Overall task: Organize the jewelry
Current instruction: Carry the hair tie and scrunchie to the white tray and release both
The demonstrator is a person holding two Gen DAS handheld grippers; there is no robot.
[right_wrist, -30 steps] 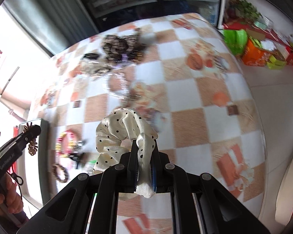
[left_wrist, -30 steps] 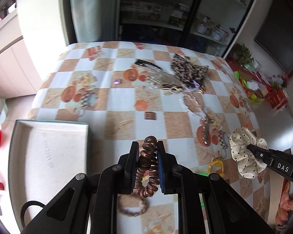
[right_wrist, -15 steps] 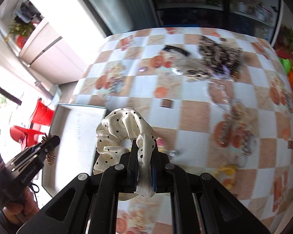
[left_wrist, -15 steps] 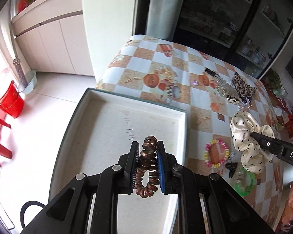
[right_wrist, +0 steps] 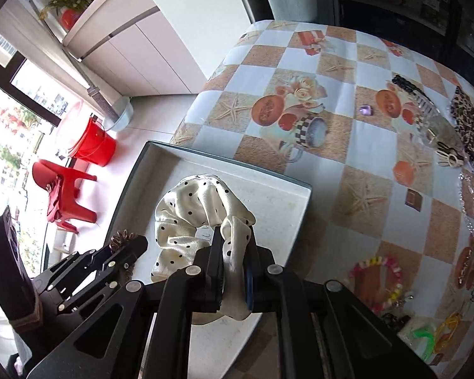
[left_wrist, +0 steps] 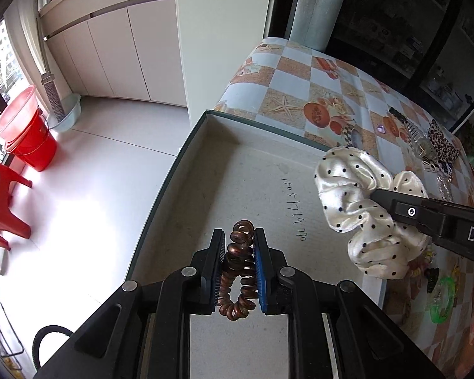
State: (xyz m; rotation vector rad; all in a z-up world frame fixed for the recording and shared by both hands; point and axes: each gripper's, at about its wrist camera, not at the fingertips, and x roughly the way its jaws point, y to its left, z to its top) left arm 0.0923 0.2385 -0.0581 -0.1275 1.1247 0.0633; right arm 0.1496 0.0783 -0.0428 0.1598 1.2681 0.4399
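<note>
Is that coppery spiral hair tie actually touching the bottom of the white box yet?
Cannot tell. In the left wrist view the spiral hair tie is pinched in the left gripper above the white box, but no gap or contact shows plainly.

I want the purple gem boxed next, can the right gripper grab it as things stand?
Probably not yet: the right gripper is shut on the polka-dot scrunchie; the purple gem lies unobstructed.

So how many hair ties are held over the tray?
2. The brown spiral hair tie is in the left gripper; the white dotted scrunchie is in the right gripper. Both hang above the tray.
</note>
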